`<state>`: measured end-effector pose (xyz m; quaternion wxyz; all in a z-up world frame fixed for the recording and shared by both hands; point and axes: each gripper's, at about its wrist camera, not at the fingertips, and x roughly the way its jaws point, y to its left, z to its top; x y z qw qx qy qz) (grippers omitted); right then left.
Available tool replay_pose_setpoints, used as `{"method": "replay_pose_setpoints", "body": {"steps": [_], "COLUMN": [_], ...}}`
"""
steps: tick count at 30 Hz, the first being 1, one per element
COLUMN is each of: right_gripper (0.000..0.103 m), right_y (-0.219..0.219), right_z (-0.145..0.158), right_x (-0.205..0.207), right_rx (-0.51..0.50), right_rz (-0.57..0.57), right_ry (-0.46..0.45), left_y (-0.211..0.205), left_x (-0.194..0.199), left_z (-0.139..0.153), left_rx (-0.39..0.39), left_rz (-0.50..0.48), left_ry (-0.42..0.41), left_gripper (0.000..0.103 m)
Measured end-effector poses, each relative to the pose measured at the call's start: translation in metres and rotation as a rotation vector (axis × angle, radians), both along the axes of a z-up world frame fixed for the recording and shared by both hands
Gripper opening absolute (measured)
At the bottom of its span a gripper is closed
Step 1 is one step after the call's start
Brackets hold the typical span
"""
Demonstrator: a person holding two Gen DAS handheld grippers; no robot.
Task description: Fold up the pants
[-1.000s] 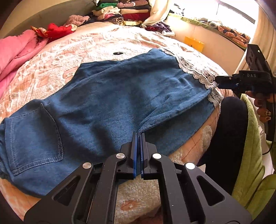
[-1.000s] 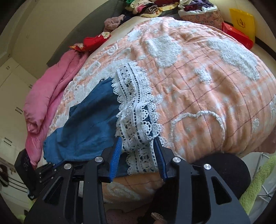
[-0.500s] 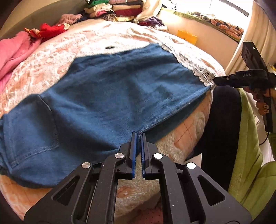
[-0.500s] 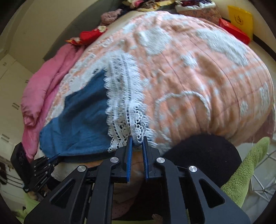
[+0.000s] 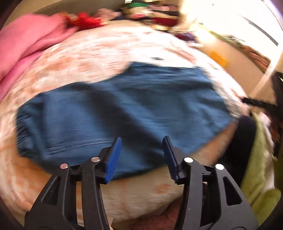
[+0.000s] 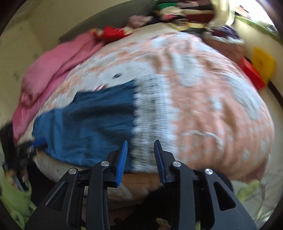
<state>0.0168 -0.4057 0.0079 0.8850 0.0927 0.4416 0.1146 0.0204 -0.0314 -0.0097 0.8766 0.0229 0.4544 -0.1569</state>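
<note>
Blue denim pants (image 5: 127, 113) with a white lace hem (image 6: 152, 113) lie spread flat on the bed's peach and white quilt (image 5: 92, 53). Both views are blurred by motion. My left gripper (image 5: 142, 141) hovers over the pants' near edge, its jaws opening with nothing pinched between the blue pads. My right gripper (image 6: 140, 146) hangs over the lace hem at the near edge, its jaws opening too, pads clear of the fabric. The right gripper also shows as a dark shape (image 5: 260, 104) at the right of the left wrist view.
A pink blanket (image 6: 53, 65) lies along the bed's left side. Piled clothes (image 6: 185, 12) and a red item (image 6: 113, 32) sit at the far end. A yellow bag (image 6: 263, 63) and a red box (image 6: 253, 74) stand right of the bed. Green fabric (image 5: 258, 177) is near me.
Both grippers let go of the pants and pulled back and up. The left jaws went from shut on the denim edge to wide apart; the right went from pinching the lace to apart.
</note>
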Motion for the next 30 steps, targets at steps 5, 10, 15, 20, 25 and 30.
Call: {"method": "replay_pose_setpoints", "body": {"steps": [5, 10, 15, 20, 25, 30], "right_gripper": [0.031, 0.031, 0.049, 0.050, 0.050, 0.050], "right_y": [0.024, 0.011, 0.000, -0.027, -0.043, -0.052], "right_z": [-0.030, -0.046, -0.019, 0.012, 0.009, 0.000], "right_x": [0.020, 0.016, 0.014, 0.046, 0.091, 0.133], "right_rx": [-0.111, -0.077, -0.002, 0.021, 0.054, 0.091], "right_rz": [0.028, 0.006, 0.025, -0.039, -0.061, -0.035], "right_ry": [0.098, 0.125, 0.056, -0.043, -0.024, 0.012], "left_y": [0.044, 0.052, 0.039, 0.007, -0.022, -0.041], "left_x": [0.020, 0.023, 0.020, 0.051, 0.111, 0.160], "left_z": [-0.015, -0.023, 0.013, 0.042, 0.034, 0.013], "left_rx": [0.067, 0.040, -0.019, -0.021, -0.068, -0.044], "left_rz": [0.183, 0.187, 0.122, 0.030, -0.026, -0.031], "left_ry": [0.027, 0.041, -0.022, -0.088, -0.027, 0.037], "left_gripper": [0.051, 0.050, 0.051, 0.052, 0.054, 0.061]}}
